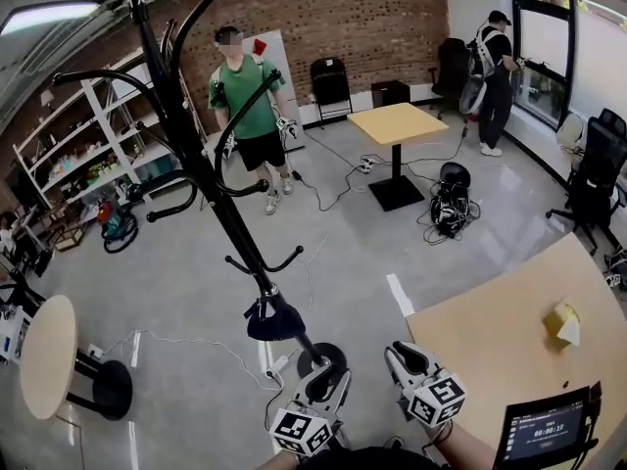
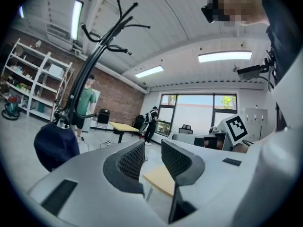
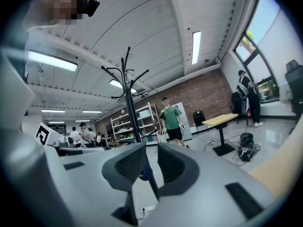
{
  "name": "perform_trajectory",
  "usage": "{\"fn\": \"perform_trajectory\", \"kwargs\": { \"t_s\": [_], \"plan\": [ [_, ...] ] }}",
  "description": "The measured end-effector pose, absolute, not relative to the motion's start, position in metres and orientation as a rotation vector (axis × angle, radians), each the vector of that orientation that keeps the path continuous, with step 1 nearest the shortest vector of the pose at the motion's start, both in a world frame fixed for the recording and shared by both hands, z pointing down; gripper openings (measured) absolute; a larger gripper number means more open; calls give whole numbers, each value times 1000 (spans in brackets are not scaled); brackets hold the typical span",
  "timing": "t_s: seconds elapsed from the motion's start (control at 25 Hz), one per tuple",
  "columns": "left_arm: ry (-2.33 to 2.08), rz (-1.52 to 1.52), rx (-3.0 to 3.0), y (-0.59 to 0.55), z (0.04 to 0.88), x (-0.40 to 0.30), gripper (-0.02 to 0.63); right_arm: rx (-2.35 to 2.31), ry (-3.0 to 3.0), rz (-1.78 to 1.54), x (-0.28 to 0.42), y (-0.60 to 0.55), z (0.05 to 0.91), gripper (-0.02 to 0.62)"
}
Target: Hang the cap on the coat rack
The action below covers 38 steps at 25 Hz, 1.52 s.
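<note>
Left hand-held gripper (image 1: pixel 331 370): jaws spread a little, nothing between the pads; it points level towards the coat rack. Right hand-held gripper (image 1: pixel 405 353): jaws likewise a little apart and empty, beside the left one, with a clear gap between the two.

Cap (image 1: pixel 274 319): dark blue, hanging low against the pole of the coat rack (image 1: pixel 209 182), beneath the lowest pair of hooks and clear of both grippers; which peg carries it cannot be made out. The rack's round base (image 1: pixel 321 357) stands on the floor (image 1: pixel 196 292) just beyond the left jaws.

Desk (image 1: pixel 500 346): its left edge and near corner run close beside the right gripper; a yellow crumpled object (image 1: pixel 565 323) and a screen (image 1: pixel 547 429) sit on it.

Open floor lies left of the rack as far as a round table (image 1: pixel 47 355), and beyond it to a square table (image 1: pixel 397 122) and a person in a green shirt (image 1: pixel 245 96).
</note>
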<state>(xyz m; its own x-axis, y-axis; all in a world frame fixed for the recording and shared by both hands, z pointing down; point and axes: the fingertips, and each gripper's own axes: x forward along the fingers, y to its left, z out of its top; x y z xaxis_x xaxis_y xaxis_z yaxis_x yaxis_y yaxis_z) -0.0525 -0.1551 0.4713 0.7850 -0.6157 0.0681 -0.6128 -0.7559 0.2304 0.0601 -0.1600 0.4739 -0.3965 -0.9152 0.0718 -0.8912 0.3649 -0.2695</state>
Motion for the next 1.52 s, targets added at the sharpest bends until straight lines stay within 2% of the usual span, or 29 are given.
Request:
{"fn": "perform_trajectory", "kwargs": {
  "t_s": [0.4,0.68,1.08,1.52],
  "plan": [
    [-774,-56,2939,-119,426,52,112,-1860,2356,-199,160,-111,417,80],
    [-657,-114,2997,-109,404,91,112,-1959,2246,-146,204,-90,403,80],
    [-546,-123,3021,-119,381,109,112,-2028,2231,-88,205,-88,385,80],
    [-515,-155,3030,-139,367,99,112,-2017,2277,-6,179,-108,361,80]
  ]
}}
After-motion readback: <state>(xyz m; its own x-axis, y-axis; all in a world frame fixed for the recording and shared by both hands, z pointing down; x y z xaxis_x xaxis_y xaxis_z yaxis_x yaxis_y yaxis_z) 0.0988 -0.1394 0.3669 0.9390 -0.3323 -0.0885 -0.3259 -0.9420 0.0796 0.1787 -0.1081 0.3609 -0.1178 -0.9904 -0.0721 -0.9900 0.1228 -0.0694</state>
